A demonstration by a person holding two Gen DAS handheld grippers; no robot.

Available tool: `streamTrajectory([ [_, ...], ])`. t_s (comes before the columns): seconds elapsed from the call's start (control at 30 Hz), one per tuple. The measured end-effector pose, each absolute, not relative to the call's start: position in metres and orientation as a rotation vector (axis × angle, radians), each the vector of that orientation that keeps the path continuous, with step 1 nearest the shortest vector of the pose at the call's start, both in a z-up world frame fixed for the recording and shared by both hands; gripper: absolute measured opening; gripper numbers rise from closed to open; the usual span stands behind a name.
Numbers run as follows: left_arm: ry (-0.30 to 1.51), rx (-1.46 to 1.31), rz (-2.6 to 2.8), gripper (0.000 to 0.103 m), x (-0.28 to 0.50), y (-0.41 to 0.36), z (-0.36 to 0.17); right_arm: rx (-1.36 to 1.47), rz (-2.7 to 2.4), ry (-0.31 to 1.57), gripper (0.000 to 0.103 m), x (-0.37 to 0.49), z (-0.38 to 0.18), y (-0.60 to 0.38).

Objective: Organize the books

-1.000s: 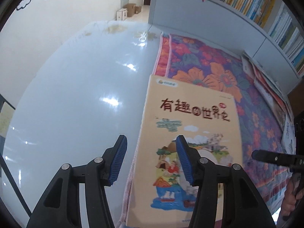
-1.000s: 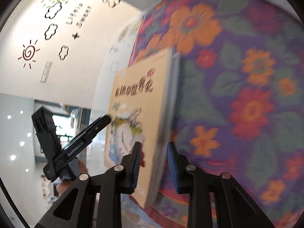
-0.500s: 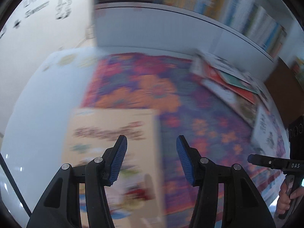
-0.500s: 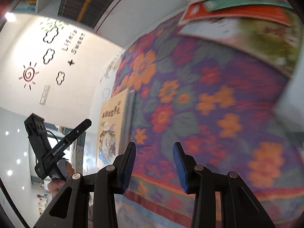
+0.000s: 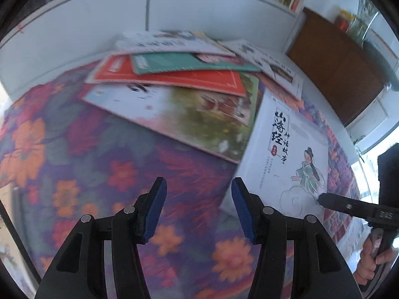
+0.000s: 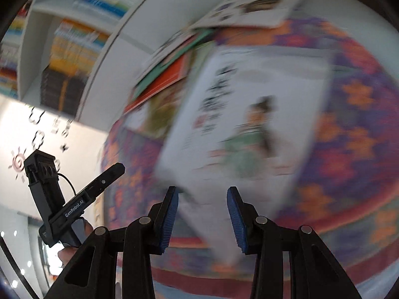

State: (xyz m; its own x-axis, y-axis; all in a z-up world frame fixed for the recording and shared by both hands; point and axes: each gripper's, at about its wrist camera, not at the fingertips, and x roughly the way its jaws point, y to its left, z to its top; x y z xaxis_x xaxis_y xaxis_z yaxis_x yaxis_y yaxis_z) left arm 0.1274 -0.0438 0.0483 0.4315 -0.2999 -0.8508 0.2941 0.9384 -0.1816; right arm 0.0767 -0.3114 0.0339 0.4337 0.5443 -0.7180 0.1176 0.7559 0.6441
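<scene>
A white book (image 5: 286,154) with a drawn figure in green lies flat on the flowered cloth (image 5: 99,149). My left gripper (image 5: 197,211) hangs open over the cloth, its right finger close to that book's near left corner. Behind it is a loose pile: a red book (image 5: 174,78), a teal one (image 5: 184,64) and a green picture book (image 5: 194,114). In the right wrist view, my right gripper (image 6: 202,214) is open just above the near edge of the blurred white book (image 6: 249,124), with nothing pressed between the pads. Each gripper shows in the other's view: the right gripper (image 5: 349,208) and the left gripper (image 6: 84,199).
A white bookcase (image 5: 174,12) with upright books stands behind the pile; its shelves (image 6: 67,57) are at upper left in the right wrist view. A brown cabinet (image 5: 336,74) is at the far right. A hand (image 5: 371,259) holds the right gripper's handle.
Both grippers have swung right, away from the yellow picture book, which is out of view now. The right gripper let go of that book's edge. The pile and the white book came into view.
</scene>
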Motion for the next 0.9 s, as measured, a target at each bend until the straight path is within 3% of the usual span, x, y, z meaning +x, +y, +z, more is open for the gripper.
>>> streamTrajectory([
  [0.6, 1.087, 0.14, -0.476, 0.055, 0.115, -0.108, 0.022, 0.704, 0.264, 1.115, 0.042, 0.07, 0.027, -0.34],
  [0.9, 1.134, 0.088, -0.519, 0.055, 0.073, -0.092, 0.026, 0.587, 0.221, 1.131, 0.044, 0.058, 0.032, -0.326],
])
